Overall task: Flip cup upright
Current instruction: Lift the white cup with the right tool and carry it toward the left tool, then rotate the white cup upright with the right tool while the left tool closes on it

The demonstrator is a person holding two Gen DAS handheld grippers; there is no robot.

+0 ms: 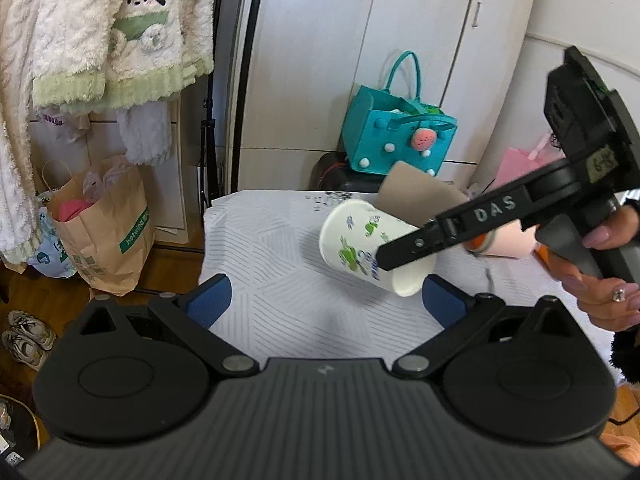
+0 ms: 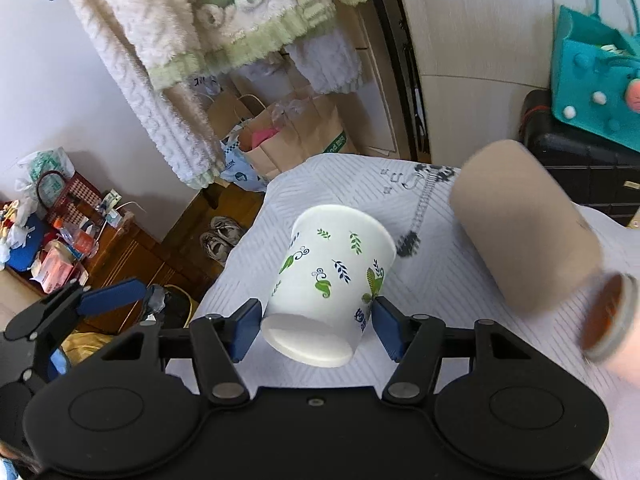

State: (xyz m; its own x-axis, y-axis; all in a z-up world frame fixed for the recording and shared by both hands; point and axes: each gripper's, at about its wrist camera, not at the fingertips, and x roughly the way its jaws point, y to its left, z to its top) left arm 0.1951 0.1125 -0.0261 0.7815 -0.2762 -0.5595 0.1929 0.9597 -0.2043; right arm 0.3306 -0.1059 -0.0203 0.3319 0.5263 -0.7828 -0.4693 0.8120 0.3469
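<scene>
— Two grippers over the table [image 1: 256, 248], so which one has the cup?
— The right gripper [image 2: 316, 322]. Its blue pads [image 2: 384, 322] are clamped on the white leaf-print cup [image 2: 332, 272] near its base, and the cup hangs tilted above the cloth.
— And the left gripper [image 1: 324, 300]?
— Jaws spread wide, holding nothing, low at the near edge.
— Anything else up there?
— One brown cup [image 2: 520, 236] lying on its side, just beside the white one

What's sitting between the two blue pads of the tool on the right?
The paper cup, tilted, held near its base between the right gripper's blue pads. The right wrist view shows it best.
</scene>
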